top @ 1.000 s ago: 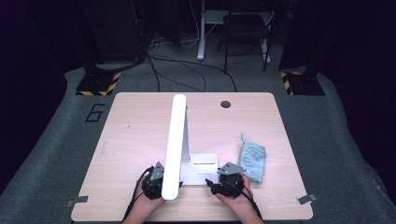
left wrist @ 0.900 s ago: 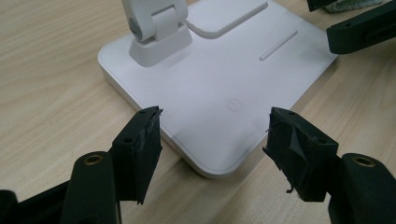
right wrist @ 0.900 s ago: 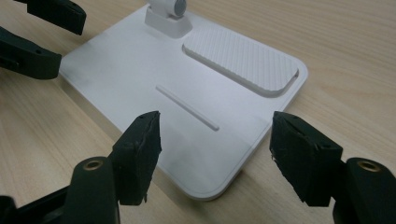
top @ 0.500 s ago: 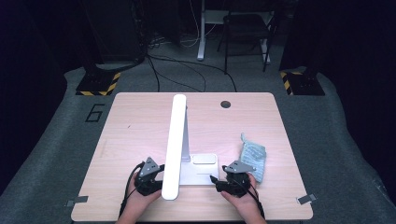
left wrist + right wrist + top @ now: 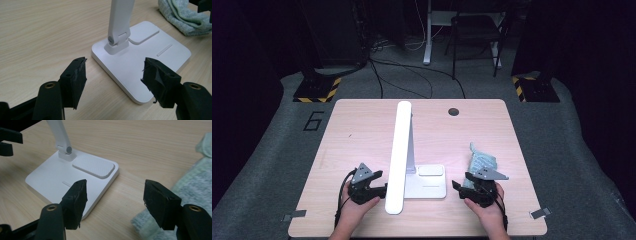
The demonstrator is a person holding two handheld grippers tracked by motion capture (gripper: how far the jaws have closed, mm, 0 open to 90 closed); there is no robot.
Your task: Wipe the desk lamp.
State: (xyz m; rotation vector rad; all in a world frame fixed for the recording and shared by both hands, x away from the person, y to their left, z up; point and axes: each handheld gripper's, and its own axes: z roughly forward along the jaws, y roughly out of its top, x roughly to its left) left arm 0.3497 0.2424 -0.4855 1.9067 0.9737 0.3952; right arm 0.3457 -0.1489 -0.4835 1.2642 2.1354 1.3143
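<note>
A white desk lamp stands near the table's front, with its flat base (image 5: 429, 187) and long head bar (image 5: 398, 155) pointing away from me. My left gripper (image 5: 381, 190) sits just left of the bar's near end, open and empty. In the left gripper view, the left gripper (image 5: 113, 75) faces the base (image 5: 150, 57) and arm hinge (image 5: 117, 42). My right gripper (image 5: 458, 186) is right of the base, open and empty. A light blue-green cloth (image 5: 482, 161) lies bunched beside it. In the right gripper view, the right gripper (image 5: 115, 197) spans the base's corner (image 5: 57, 180) and the cloth (image 5: 200, 182).
The wooden table (image 5: 362, 125) has a round cable hole (image 5: 453, 111) at its back edge and grey tape tabs at the front corners. Behind the table are floor cables, a chair and yellow-black striped feet. The left half of the table is bare wood.
Both hands have drawn apart from the lamp base: the right gripper slid right toward the cloth, the left a little left. The lamp and cloth have not moved.
</note>
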